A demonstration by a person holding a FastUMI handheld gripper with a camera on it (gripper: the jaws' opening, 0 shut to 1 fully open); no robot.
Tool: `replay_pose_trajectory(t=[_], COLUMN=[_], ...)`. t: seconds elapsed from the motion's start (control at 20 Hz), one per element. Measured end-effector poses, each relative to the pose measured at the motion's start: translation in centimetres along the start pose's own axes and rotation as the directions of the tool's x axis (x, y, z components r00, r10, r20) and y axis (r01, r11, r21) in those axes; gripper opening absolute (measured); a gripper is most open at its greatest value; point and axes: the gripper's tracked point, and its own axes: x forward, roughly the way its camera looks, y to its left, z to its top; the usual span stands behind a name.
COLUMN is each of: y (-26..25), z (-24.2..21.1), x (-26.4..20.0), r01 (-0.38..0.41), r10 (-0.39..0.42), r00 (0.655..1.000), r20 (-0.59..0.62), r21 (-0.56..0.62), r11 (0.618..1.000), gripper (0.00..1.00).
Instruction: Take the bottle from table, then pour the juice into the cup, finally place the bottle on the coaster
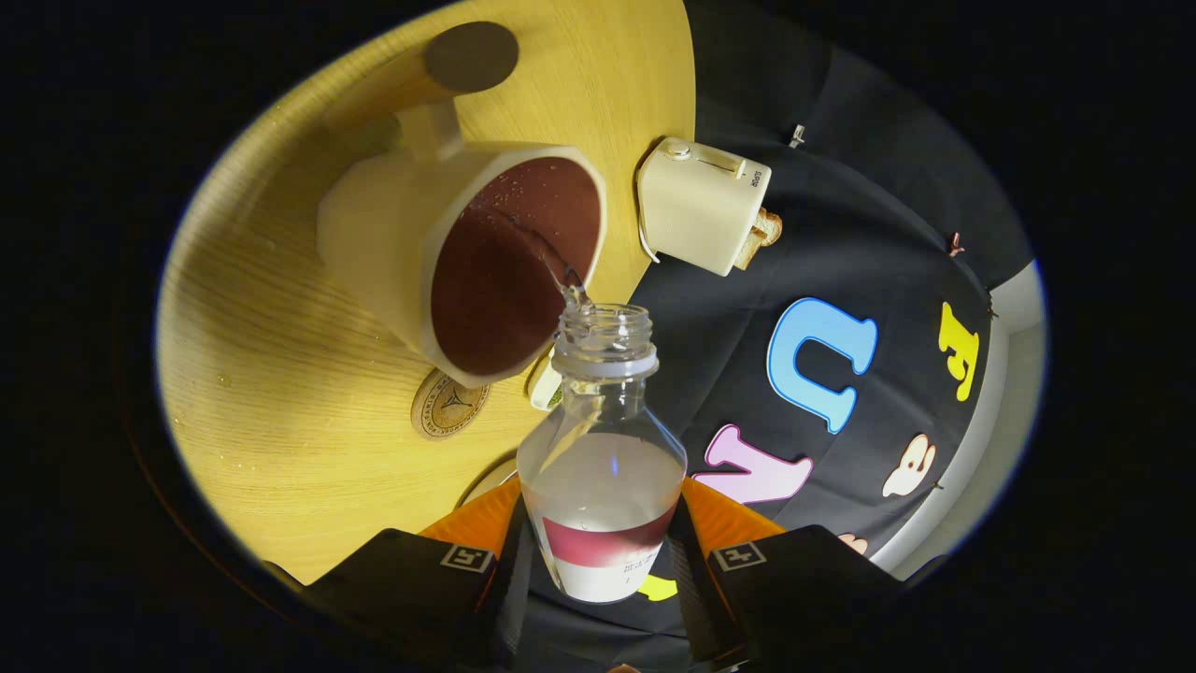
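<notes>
Gripper (603, 561) closed on the bottle (603, 467), one finger pressing each side of its lower body. Bottle uncapped, clear liquid inside, tipped forward so its open mouth sits at the rim of the cup (467, 252) just ahead of the fingers. Thin stream running from mouth into cup. Round coaster (449, 404) flat on the wooden table (271, 374), touching the cup's near edge. Cream toaster (703, 206) farther ahead, beside the cup.

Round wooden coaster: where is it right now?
On the wooden table, the round wooden coaster lies partly beneath the cream mug, just beyond the clear plastic bottle in the tongs.
</notes>
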Motion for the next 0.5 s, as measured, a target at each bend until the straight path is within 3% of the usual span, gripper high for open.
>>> replay_pose_trajectory(t=[0.5], y=[-1.0], z=[-0.8], x=[-0.3], r01=[0.026], r10=[-0.023], r00=[1.0], r20=[0.022], r21=[-0.144], r11=[0.989], gripper=[0.69])
